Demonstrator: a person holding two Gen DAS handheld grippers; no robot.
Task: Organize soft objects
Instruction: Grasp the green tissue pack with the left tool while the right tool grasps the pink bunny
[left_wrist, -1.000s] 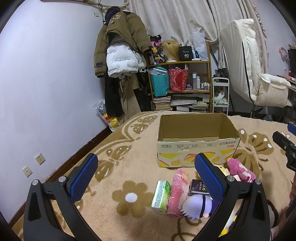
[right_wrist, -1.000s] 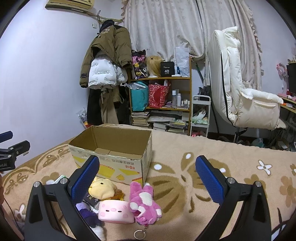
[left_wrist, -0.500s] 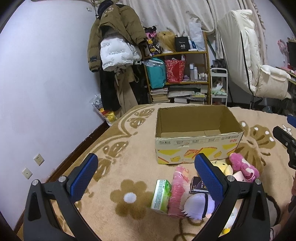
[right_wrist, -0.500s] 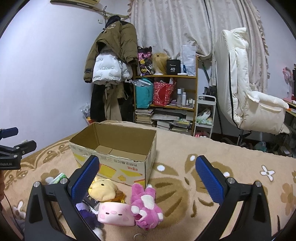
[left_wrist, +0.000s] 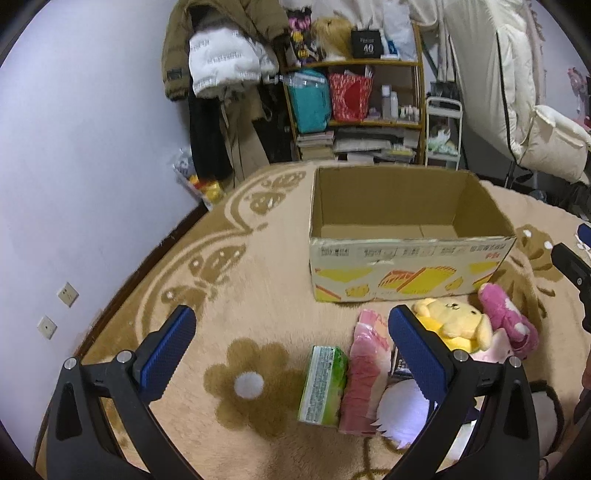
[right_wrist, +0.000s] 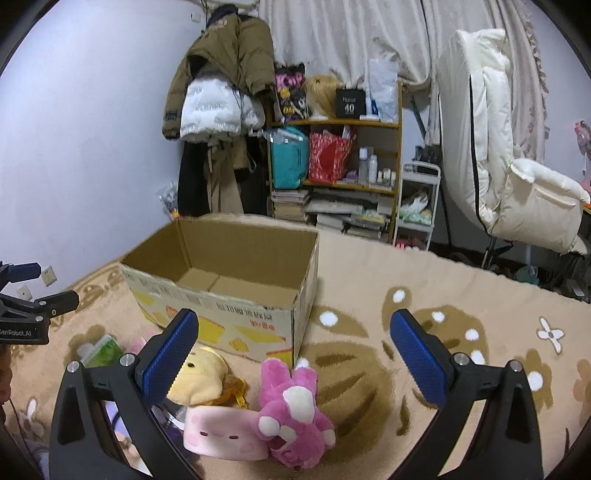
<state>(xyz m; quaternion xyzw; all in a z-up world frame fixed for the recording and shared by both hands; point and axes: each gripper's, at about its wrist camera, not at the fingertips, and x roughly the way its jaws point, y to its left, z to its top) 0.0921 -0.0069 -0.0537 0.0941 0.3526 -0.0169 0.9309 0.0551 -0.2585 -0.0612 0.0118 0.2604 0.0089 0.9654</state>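
An empty cardboard box (left_wrist: 406, 254) (right_wrist: 229, 295) stands on the flowered blanket. In front of it lie a yellow dog plush (left_wrist: 452, 323) (right_wrist: 201, 373), a pink bunny plush (left_wrist: 508, 321) (right_wrist: 295, 410), a pale pink pig cushion (right_wrist: 221, 432), a green tissue pack (left_wrist: 323, 380) (right_wrist: 101, 350), a pink packet (left_wrist: 365, 373) and a white-haired doll (left_wrist: 400, 413). My left gripper (left_wrist: 295, 350) hovers open above the blanket, left of the pile. My right gripper (right_wrist: 295, 354) is open over the bunny plush.
A beige flowered blanket (left_wrist: 240, 288) covers the surface. Behind it stand a wooden shelf (right_wrist: 336, 173) full of bags and books, hanging coats (right_wrist: 221, 96), a small white cart (right_wrist: 415, 206) and a white reclining chair (right_wrist: 517, 177). The wall (left_wrist: 74, 147) runs along the left.
Both grippers have tilted down and moved closer to the box and the toy pile; both stay open and nothing has been picked up.
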